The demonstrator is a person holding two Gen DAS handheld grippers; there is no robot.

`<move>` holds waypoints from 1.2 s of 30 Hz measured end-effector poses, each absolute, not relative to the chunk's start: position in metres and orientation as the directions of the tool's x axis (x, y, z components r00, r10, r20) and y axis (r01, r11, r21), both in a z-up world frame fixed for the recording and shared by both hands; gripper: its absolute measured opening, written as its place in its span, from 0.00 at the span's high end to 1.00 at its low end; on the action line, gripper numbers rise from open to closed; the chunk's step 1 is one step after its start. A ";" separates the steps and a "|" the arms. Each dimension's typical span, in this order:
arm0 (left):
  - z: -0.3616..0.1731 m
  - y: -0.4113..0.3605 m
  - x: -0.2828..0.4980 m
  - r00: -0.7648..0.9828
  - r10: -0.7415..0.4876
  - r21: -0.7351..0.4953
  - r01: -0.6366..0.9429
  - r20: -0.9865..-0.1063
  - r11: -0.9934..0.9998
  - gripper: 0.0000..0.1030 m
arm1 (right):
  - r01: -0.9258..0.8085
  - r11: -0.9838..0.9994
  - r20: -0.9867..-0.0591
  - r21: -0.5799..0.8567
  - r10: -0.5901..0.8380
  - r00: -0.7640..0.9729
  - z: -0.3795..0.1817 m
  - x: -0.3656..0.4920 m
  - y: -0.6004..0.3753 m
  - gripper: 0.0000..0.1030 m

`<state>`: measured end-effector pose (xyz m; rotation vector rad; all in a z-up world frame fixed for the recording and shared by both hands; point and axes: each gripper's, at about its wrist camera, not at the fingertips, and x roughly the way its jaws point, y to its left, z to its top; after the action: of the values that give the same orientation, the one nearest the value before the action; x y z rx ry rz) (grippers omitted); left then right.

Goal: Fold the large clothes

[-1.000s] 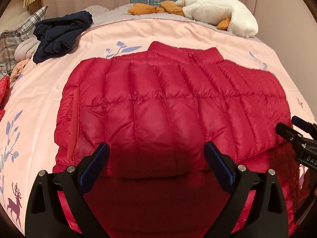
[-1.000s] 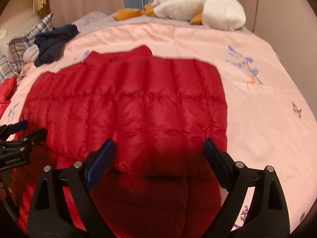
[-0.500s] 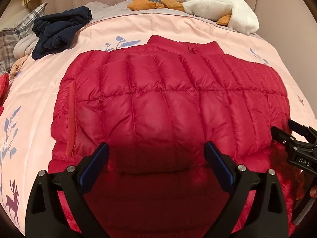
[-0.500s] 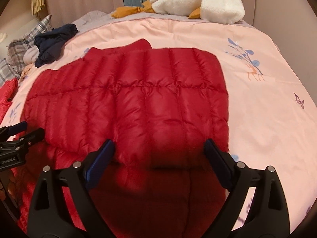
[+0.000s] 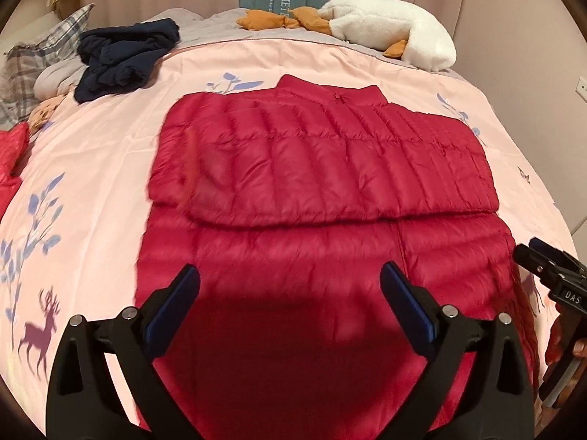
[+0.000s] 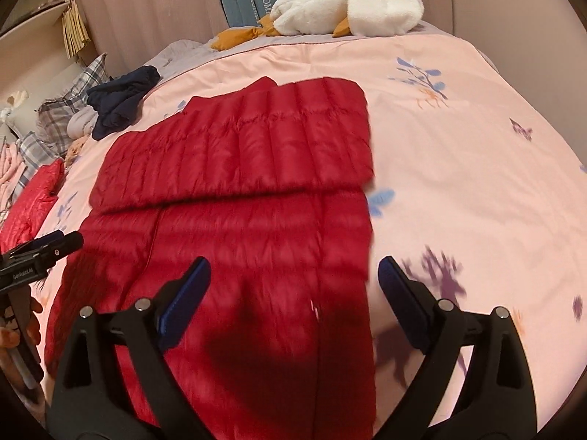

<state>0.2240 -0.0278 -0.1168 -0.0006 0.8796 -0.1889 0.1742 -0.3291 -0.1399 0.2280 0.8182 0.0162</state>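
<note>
red quilted puffer jacket (image 5: 323, 168) flat mid-bed on pink duvet (image 5: 91, 168), a folded layer lying across its far half. left gripper (image 5: 290, 304) and right gripper (image 6: 293, 293) both wide open, empty.

Bed with pink printed cover (image 5: 110, 168), beige curtains (image 6: 154, 11) behind, warm dim light

Glossy quilted jacket (image 5: 323, 168); matt cotton bedspread (image 5: 95, 154)

Warm, dim indoor light, apparently from behind cameras. Dark shadow pools on red jacket (image 5: 323, 168) between fingers. Strong fisheye bending, black vignette at corners. Motion blur smears bedspread (image 6: 458, 190) prints near lower edges.
</note>
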 end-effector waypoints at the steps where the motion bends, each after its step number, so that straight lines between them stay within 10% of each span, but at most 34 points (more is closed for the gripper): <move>1: -0.116 -0.023 0.216 0.621 -0.165 -0.081 0.161 -0.766 0.984 0.03 | 0.075 0.973 -0.723 0.220 0.112 0.681 -0.141 0.163 -0.331 0.08; 21: -0.133 0.055 0.129 0.595 -0.183 -0.208 0.027 -0.783 0.978 0.03 | 0.139 0.889 -0.751 0.437 0.275 0.600 -0.176 0.078 -0.357 0.05; 36: -0.172 0.100 0.096 0.534 -0.439 -0.523 -0.006 -0.722 0.852 0.03 | 0.075 0.820 -0.695 0.567 0.427 0.579 -0.181 0.070 -0.345 0.04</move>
<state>0.0962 0.0998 -0.1722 -0.5062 0.9825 -0.2714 0.0704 -0.3452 -0.1808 0.5931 0.9436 0.2204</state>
